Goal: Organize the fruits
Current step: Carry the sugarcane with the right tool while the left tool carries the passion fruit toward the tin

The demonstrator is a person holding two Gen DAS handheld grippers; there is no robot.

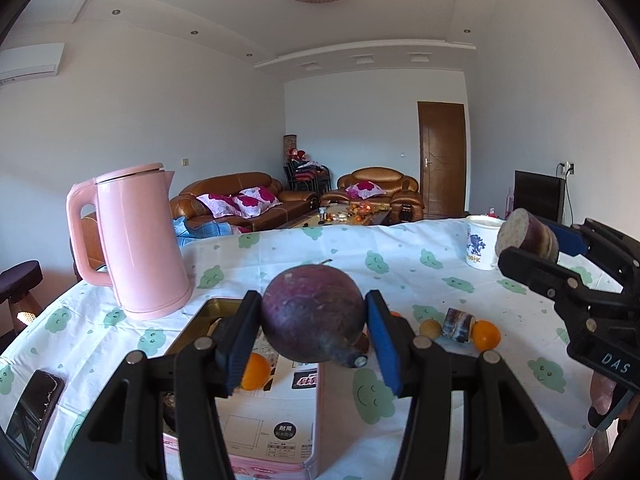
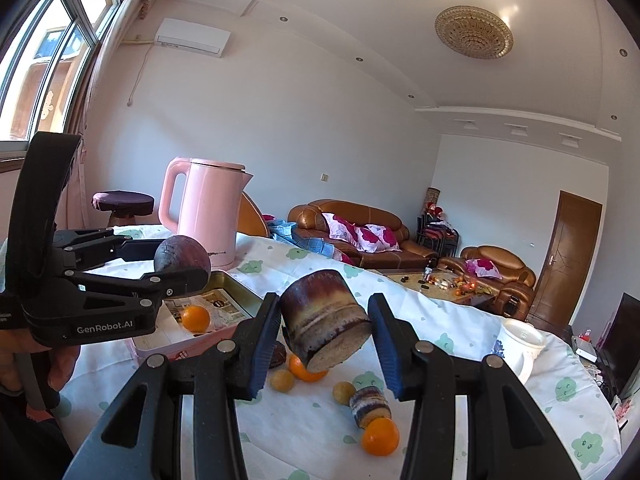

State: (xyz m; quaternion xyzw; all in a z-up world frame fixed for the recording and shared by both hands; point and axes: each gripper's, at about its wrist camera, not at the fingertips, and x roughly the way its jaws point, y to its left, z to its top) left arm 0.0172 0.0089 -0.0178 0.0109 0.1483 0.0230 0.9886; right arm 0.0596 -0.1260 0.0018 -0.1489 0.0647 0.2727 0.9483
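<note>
Both tools were loaded. Left gripper point(image 1: 314, 334) clamped a round purple fruit point(image 1: 314, 314); right gripper point(image 2: 324, 344) held a cut purple chunk point(image 2: 324, 322) above the table point(image 2: 440, 320).

Round purple fruit point(image 1: 314, 316) held aloft; cut purple chunk point(image 2: 324, 322) aloft; oranges point(image 2: 380, 436) on table.

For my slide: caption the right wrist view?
Right gripper holds a cut sugarcane piece above oranges; left gripper holds a round purple fruit.
</note>
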